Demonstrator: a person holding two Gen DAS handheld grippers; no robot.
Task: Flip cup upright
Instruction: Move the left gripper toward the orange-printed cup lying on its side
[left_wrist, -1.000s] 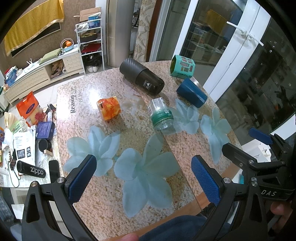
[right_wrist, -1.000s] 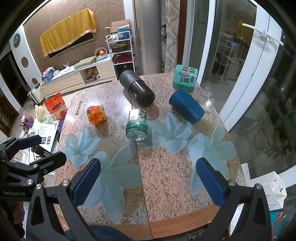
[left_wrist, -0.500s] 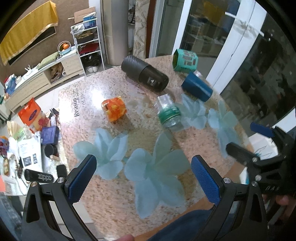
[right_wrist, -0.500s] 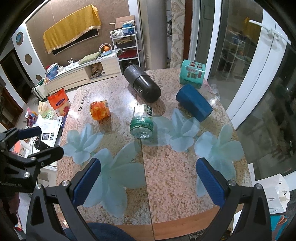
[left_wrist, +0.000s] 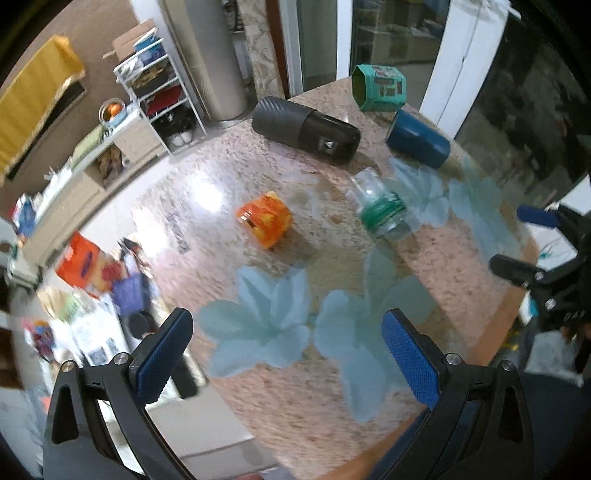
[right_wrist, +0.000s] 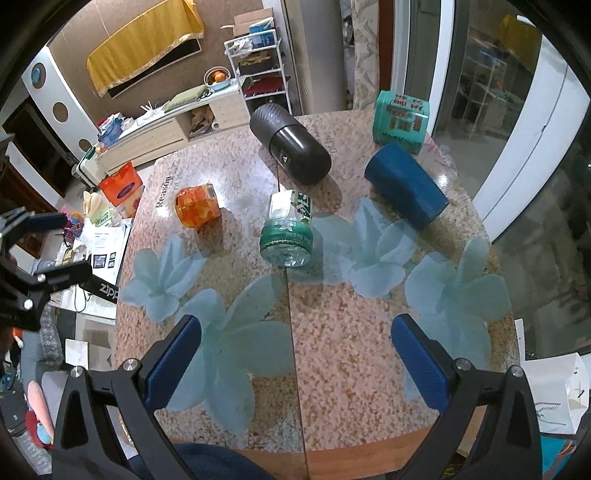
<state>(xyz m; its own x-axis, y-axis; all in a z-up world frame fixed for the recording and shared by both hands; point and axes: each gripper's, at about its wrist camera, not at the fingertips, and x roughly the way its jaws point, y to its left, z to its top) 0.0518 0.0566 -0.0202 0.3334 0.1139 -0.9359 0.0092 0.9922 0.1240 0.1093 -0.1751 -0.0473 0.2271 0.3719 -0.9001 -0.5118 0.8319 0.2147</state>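
Here the blue cup (right_wrist: 406, 185) lies on its side on the table (right_wrist: 332, 350), long axis slanting toward the near right; its contents cannot be told. Left gripper (left_wrist: 284, 354) and right gripper (right_wrist: 295, 358) both hover with jaws apart, holding nothing.

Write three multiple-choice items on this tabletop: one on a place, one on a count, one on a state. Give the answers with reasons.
1. Where does the teal hexagonal box stand?
A. At the table's far end, near the glass door
B. Beside the orange jar
C. At the near edge

2. How many containers lie on their sides on the speckled stone table?
A. Two
B. Four
C. Six

3. How are the left tongs and right tongs?
A. Both shut
B. One holds the cup
C. Both open, empty

Answers: A, it sits beyond the dark blue cup; B, black cylindrical flask, blue cup, clear green-banded cup and orange jar; C, blue pads stand wide apart.
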